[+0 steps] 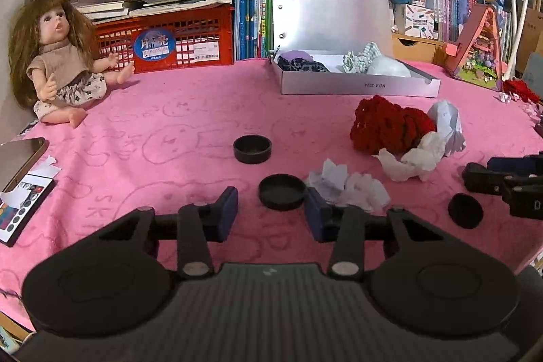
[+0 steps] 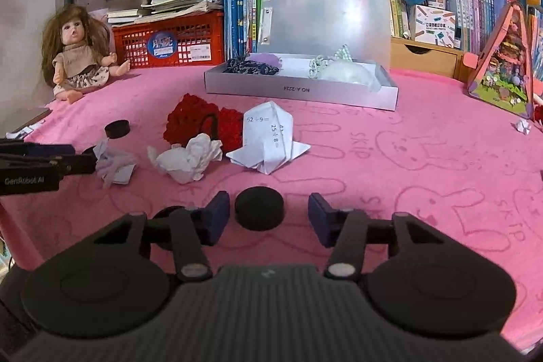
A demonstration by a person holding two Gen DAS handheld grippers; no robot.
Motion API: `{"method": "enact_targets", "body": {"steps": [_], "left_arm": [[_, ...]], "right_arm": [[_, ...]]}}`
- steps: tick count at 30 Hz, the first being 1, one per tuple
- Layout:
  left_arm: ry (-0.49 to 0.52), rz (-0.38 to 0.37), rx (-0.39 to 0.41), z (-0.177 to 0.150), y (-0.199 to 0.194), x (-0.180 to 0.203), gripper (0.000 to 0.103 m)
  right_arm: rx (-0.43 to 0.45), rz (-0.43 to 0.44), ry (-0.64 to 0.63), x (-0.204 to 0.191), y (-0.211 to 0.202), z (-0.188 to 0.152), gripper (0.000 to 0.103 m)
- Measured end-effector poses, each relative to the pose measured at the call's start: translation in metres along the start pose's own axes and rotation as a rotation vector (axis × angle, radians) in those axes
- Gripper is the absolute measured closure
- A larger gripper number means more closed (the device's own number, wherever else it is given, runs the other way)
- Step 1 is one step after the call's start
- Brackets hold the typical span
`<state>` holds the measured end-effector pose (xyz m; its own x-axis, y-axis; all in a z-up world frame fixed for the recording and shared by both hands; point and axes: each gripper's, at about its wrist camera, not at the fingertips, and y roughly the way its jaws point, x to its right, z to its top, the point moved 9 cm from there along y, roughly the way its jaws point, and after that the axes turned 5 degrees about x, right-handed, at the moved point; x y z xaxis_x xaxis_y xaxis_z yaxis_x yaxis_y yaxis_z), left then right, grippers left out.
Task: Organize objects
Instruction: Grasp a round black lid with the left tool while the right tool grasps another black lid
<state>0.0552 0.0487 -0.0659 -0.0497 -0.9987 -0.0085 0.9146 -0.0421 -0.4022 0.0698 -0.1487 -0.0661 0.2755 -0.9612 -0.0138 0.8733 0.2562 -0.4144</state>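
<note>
Straddling round black cap (image 1: 281,191) | left tool (image 1: 271,214) spread | right tool (image 2: 268,216) spread round matte puck (image 2: 259,208) | fuzzy pink cloth (image 2: 407,158)

black caps (image 1: 252,149): 3 | paper wads (image 1: 346,185): 2 | doll (image 1: 56,56): 1 | grey box (image 1: 359,85): 1

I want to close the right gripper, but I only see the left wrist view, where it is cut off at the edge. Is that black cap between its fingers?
Observer: Yes, the black cap lies between the fingers of the right gripper, with a gap at each pad.
Operator: What lies just beyond it?
Observer: A folded paper with printed sums, apart from the cap.
Operator: Is that paper free of the red yarn?
Observer: No, its left edge seems to rest against the red yarn.
</note>
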Motion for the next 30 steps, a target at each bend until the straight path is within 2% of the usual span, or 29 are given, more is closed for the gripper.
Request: {"method": "enact_targets", "body": {"steps": [2,5,11,16,20,30], "left_arm": [[-0.002,0.0,0.0,0.001,0.002,0.0,0.055],[0.003,0.002,-0.002,0.002,0.005,0.001,0.055],[-0.002,0.017,-0.004,0.004,0.008,0.003,0.055],[0.002,0.009,-0.003,0.005,0.009,0.004,0.066],[0.017,0.011,0.001,0.007,0.012,0.006,0.066],[-0.029,0.017,-0.004,0.01,0.019,0.005,0.066]], "right_arm": [[0.001,0.002,-0.001,-0.001,0.0,0.0,0.054],[0.001,0.005,-0.01,-0.002,0.0,0.001,0.066],[0.002,0.021,-0.033,-0.007,0.001,0.002,0.067],[0.004,0.022,-0.03,-0.008,0.001,0.002,0.067],[0.005,0.018,-0.019,-0.006,0.003,0.004,0.067],[0.007,-0.001,0.025,0.002,0.005,0.005,0.066]]}}
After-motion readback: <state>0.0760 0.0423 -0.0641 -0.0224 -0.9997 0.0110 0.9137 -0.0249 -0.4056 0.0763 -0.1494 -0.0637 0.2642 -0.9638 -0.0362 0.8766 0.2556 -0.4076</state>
